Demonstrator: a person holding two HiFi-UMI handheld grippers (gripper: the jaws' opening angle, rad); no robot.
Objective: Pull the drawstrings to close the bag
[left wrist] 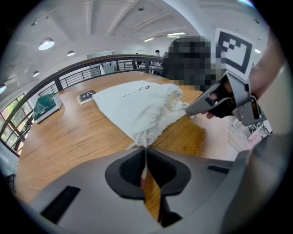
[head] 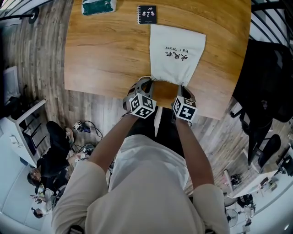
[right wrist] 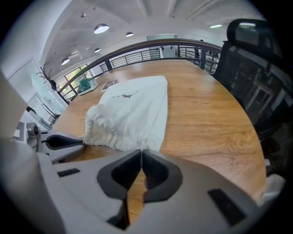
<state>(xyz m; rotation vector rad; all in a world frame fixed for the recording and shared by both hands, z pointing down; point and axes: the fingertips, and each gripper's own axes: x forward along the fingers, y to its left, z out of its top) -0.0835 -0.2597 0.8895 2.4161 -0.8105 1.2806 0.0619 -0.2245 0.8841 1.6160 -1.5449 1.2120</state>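
Note:
A white drawstring bag (head: 176, 52) with dark print lies flat on the wooden table (head: 105, 50), its gathered mouth toward the near edge. My left gripper (head: 145, 82) is at the mouth's left corner. In the left gripper view its jaws (left wrist: 145, 153) are shut on a thin white drawstring (left wrist: 145, 161) that runs from the puckered bag (left wrist: 137, 107). My right gripper (head: 183, 89) is at the mouth's right corner. In the right gripper view its jaws (right wrist: 141, 153) are closed at the edge of the bag (right wrist: 130, 114), seemingly pinching the cord there.
A small black notebook (head: 147, 14) and a green packet (head: 97, 6) lie at the table's far side. A black office chair (head: 270, 77) stands to the right of the table. The person's body is close against the near edge.

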